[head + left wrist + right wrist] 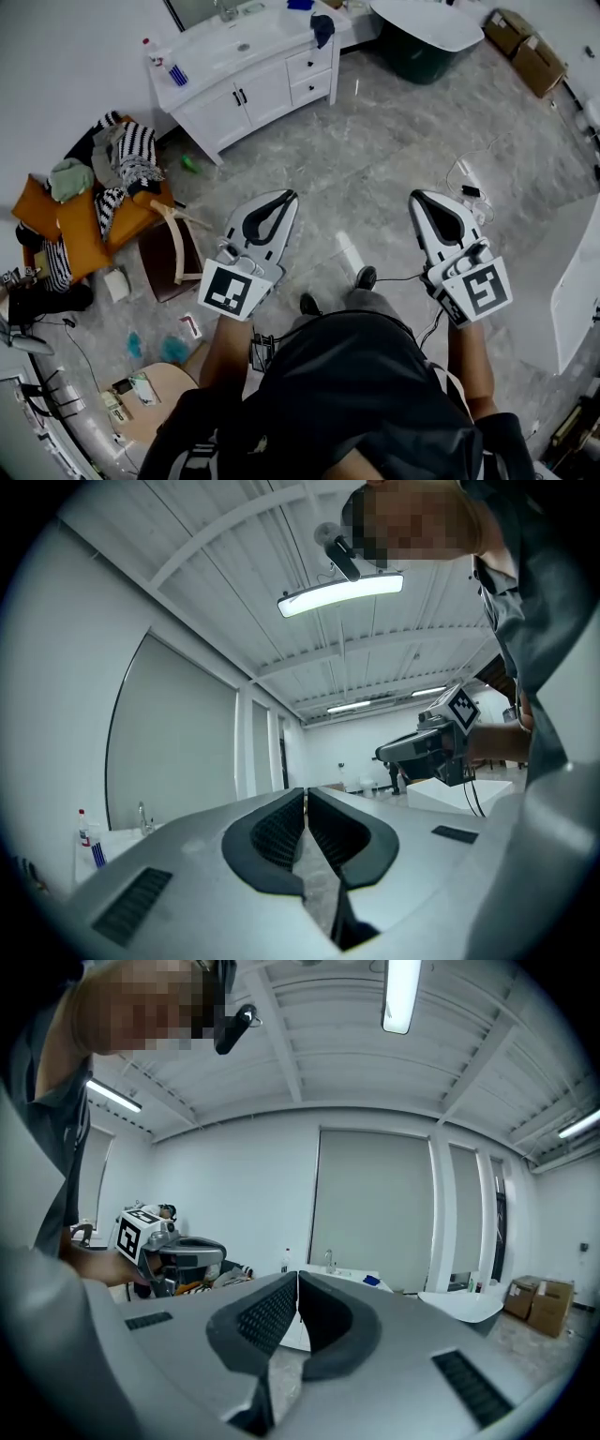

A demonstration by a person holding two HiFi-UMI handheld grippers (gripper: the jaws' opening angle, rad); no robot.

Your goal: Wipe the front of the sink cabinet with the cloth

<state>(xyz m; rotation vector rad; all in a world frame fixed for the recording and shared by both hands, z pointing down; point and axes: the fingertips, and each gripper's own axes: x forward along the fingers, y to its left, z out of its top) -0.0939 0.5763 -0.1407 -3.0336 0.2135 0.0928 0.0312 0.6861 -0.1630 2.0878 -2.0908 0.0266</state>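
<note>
The white sink cabinet (253, 84) stands against the far wall in the head view, a few steps ahead of me across the grey floor. A dark blue cloth (322, 28) lies bunched on its right end. In the right gripper view the cabinet (352, 1277) shows just past the jaw tips, with the cloth (373, 1281) as a blue patch on it. My left gripper (286, 197) and right gripper (417, 197) are held side by side, pointing toward the cabinet. Both are shut and empty. In their own views the left gripper (306, 791) and right gripper (298, 1276) have their pads meeting.
An orange seat piled with clothes (84, 216) and a wooden stool (173, 244) stand at the left. A white-topped tub (427, 28) sits right of the cabinet, with cardboard boxes (525, 47) beyond. Cables (469, 178) trail on the floor at the right, next to a white panel (577, 281).
</note>
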